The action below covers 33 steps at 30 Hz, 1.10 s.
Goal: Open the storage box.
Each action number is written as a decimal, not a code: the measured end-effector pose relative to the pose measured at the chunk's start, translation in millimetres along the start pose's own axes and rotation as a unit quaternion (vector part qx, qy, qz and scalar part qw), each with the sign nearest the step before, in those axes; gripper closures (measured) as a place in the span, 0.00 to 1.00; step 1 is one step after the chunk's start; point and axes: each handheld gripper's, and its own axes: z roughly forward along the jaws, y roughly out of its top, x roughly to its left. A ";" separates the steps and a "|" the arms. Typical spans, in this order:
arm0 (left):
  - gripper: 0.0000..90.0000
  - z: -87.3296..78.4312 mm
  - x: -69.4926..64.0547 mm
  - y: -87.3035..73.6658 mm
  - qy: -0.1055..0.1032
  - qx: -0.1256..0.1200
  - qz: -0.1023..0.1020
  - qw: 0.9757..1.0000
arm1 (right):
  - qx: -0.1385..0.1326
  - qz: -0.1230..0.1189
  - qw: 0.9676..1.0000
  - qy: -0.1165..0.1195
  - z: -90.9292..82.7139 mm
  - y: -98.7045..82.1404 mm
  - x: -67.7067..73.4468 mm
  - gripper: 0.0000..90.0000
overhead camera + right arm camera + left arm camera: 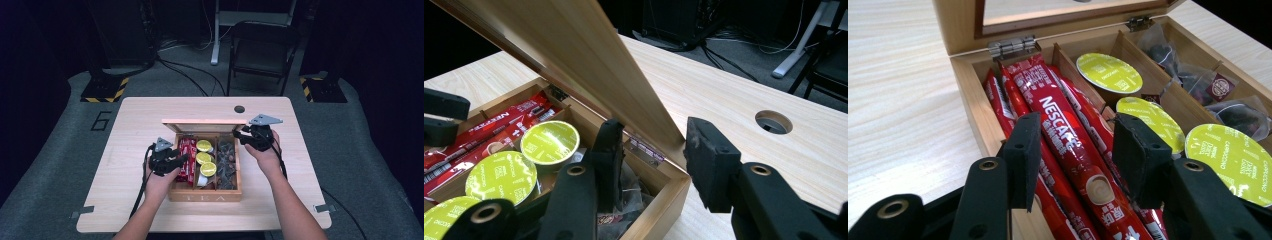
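Observation:
An open wooden tea box [205, 197] stands mid-table, its lid [205, 125] raised at the back. The left compartment holds red Nescafé sticks [1063, 130], the middle one yellow-green capsules [1108, 72], the right one dark tea bags [1193, 75]. My left gripper [1078, 160] reaches into the left compartment, jaws open astride the top stick with a gap on each side. My right gripper [651, 155] sits at the box's back right corner, jaws open. One jaw is inside the box and one outside, with the lid's [574, 55] end edge between them.
The pale wooden table [140, 130] has a round cable hole [239, 109] behind the box. A folding chair [262, 45] and cables stand on the floor beyond the table's far edge. Bare tabletop lies left and right of the box.

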 end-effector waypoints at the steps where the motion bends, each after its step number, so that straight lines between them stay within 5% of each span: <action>1: 0.61 0.4 0.7 -0.4 0.002 0.009 0.011 1.000 | 0.000 0.000 1.000 0.000 0.0 0.0 0.0 0.65; 15: 0.70 6.8 -5.5 -5.3 0.035 0.033 0.049 0.998 | 0.000 0.000 1.000 0.000 0.0 0.0 -0.1 0.65; 33: 0.91 1.6 -4.4 -3.7 0.032 0.022 0.033 0.999 | 0.001 0.000 1.000 0.001 -0.2 0.0 -0.1 0.65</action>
